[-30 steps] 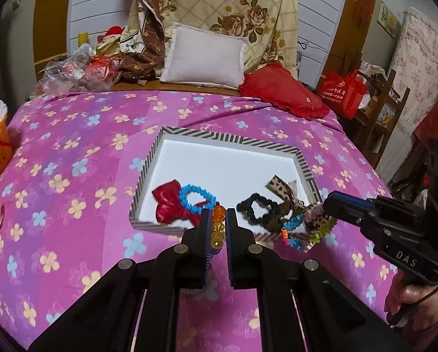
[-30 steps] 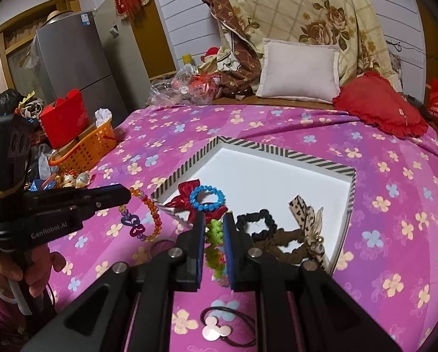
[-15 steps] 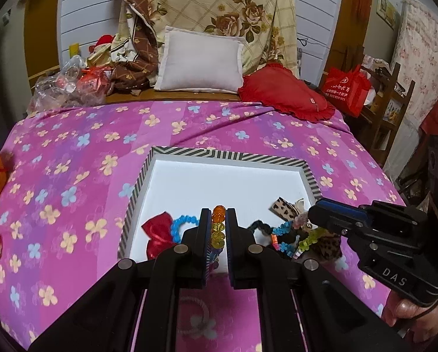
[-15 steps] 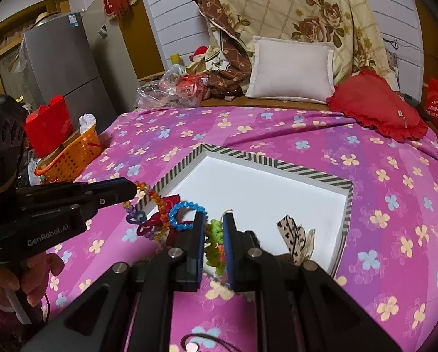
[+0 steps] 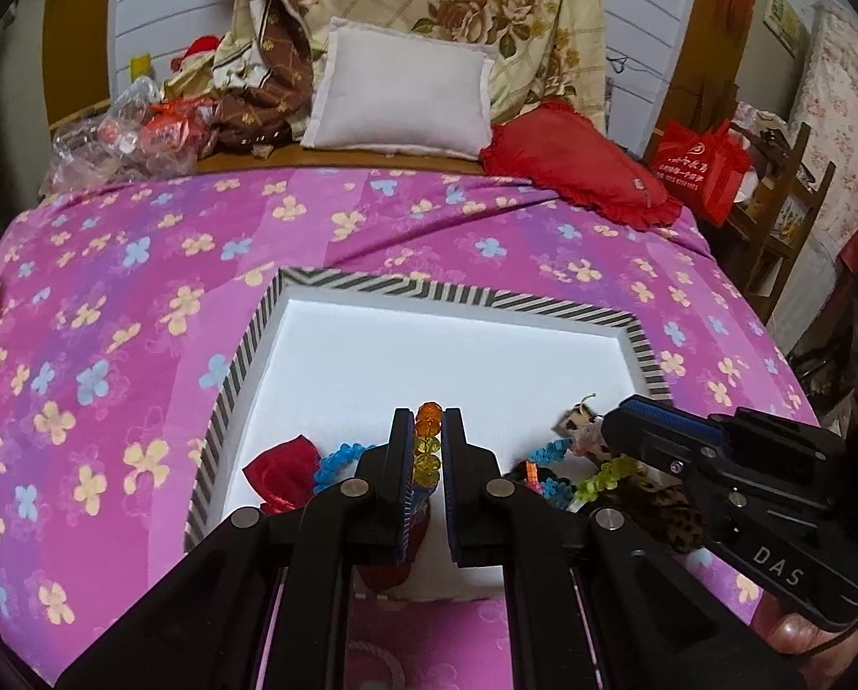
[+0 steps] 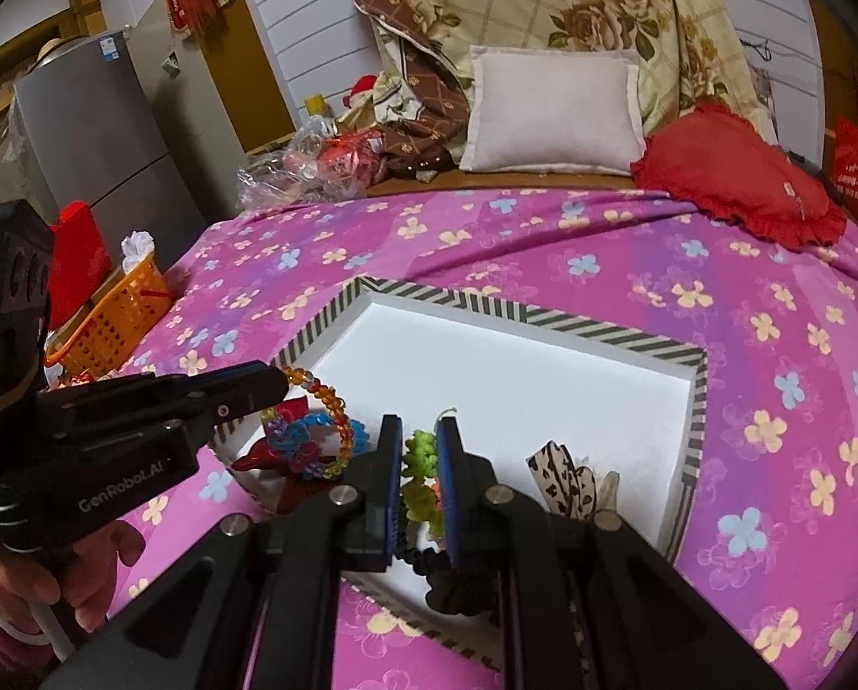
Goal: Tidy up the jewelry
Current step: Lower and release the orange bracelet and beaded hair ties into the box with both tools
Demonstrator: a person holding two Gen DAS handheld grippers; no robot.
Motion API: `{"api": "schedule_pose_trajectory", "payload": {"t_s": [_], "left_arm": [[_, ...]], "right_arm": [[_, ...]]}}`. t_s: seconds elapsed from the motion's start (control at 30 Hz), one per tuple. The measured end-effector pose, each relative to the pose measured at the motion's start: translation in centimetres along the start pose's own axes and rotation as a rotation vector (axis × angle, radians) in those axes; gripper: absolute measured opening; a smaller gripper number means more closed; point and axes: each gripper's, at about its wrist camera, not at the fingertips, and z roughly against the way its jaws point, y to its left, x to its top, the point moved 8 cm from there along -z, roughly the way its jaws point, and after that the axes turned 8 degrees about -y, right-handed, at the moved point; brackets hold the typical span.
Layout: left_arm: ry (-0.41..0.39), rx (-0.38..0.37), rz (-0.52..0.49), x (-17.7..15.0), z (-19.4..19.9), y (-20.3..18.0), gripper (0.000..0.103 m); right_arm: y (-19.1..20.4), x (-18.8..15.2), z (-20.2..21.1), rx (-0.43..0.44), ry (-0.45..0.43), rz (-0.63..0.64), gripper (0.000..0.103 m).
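A white tray with a striped rim [image 5: 458,290] [image 6: 521,313] lies on the pink flowered bedspread. My left gripper [image 5: 428,431] is shut on an orange and yellow bead bracelet [image 5: 427,443] [image 6: 328,397], held over the tray's near left part. My right gripper [image 6: 419,448] is shut on a green and multicoloured bead bracelet [image 6: 420,463] [image 5: 604,474], held over the tray's near edge. In the tray lie a red bow [image 5: 282,471], a blue scrunchie [image 5: 337,457], a black scrunchie [image 6: 458,589] and a leopard bow [image 6: 564,477].
An orange basket [image 6: 121,310] and a red bag stand left of the bed. A white pillow [image 5: 400,98], a red cushion [image 5: 578,167] and a plastic-wrapped heap [image 5: 124,138] lie at the head. A wooden rack and red bag [image 5: 702,169] stand at the right.
Both grippers have moved forward over the tray with their bracelets. The tray now fills more of each view, and the items in it sit close under the fingers.
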Motion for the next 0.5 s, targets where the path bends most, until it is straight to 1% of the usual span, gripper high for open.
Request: {"api": "schedule_pose_trajectory", "payload": {"t_s": [0.2, 0.37, 0.5], "left_arm": [[0.04, 0.034, 0.02, -1.5, -1.9, 1.6, 0.0], [0.059, 0.05, 0.042, -2.4, -2.6, 2.7, 0.0], [0.068, 0.063, 0.037, -3.1, -2.9, 3.0, 0.0]], "right_arm": [[-0.9, -1.5, -1.8, -0.005, 0.038, -0.023, 0.012], [-1.4, -2.4, -2.6, -0.008, 0.057, -0.036, 0.012], [-1.5, -3.3, -3.5, -0.01, 0.076, -0.041, 0.012]]}}
